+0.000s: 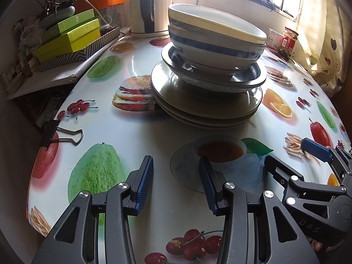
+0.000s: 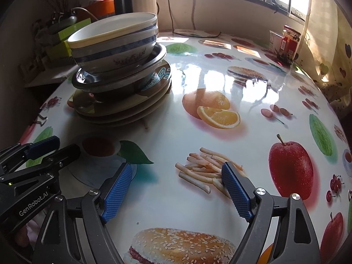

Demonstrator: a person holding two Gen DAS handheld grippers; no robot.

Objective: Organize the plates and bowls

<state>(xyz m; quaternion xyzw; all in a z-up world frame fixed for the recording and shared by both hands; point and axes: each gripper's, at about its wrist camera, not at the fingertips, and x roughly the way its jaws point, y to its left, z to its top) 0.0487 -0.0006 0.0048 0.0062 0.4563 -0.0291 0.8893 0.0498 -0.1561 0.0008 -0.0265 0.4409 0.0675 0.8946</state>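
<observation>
One stack of dishes stands on the fruit-print table. Two nested white bowls with blue bands (image 1: 216, 41) (image 2: 114, 46) sit on a metal dish (image 1: 211, 74) (image 2: 118, 77), which rests on several flat plates (image 1: 206, 105) (image 2: 123, 107). My left gripper (image 1: 176, 182) is open and empty, low over the table in front of the stack. My right gripper (image 2: 178, 189) is open and empty, to the right of the stack; it also shows in the left wrist view (image 1: 292, 156). The left gripper also shows in the right wrist view (image 2: 57, 147).
Green boxes (image 1: 70, 37) and clutter sit on a shelf at the left. A kettle (image 1: 145, 6) stands behind the stack. A jar (image 2: 288, 41) and a cup (image 2: 275, 41) stand at the far right edge. A binder clip (image 1: 57, 134) grips the left table edge.
</observation>
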